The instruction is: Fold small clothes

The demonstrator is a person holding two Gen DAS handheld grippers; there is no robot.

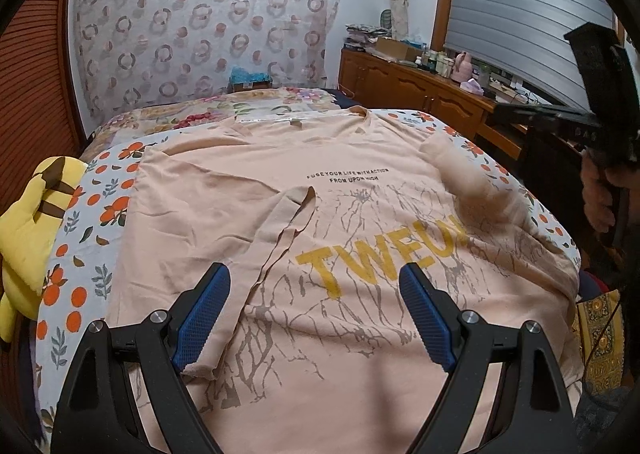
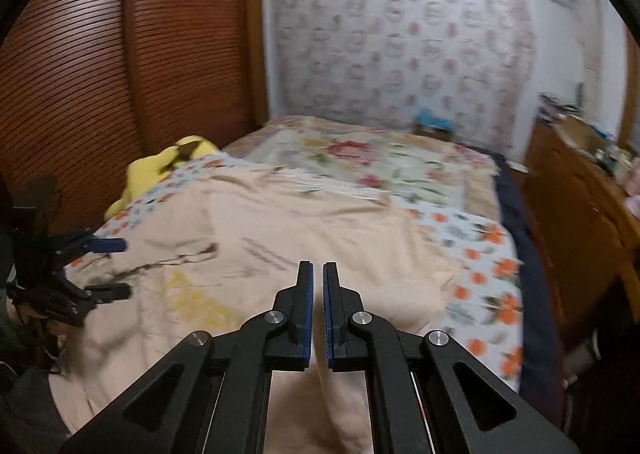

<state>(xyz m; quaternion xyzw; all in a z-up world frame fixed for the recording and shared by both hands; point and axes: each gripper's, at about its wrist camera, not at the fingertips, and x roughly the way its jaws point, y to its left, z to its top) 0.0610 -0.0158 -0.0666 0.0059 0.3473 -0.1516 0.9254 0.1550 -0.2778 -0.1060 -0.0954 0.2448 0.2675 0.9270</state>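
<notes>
The shirt [image 1: 320, 222] is spread flat on the bed [image 1: 80, 254], print up. The left gripper [image 1: 316, 318] is held low over the shirt's near hem, jaws wide apart, nothing between them. The right gripper [image 2: 318, 314] is raised over the shirt's right edge, jaws clamped on a fold of its fabric.

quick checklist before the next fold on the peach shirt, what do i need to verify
1. Shirt lies spread on the bed, print side up: ok.
2. Left sleeve is folded in over the chest: ok.
3. Left gripper is open above the shirt, nothing between its fingers: ok.
4. Right gripper has its jaws nearly closed, with peach fabric running up between them from below; whether they truly pinch it: cannot tell, the view is blurred.
5. Right side of the shirt is smooth: not ok, a blurred raised bunch sits there.
6. Yellow plush toy lies clear of the shirt at the bed's left edge: ok.
</notes>
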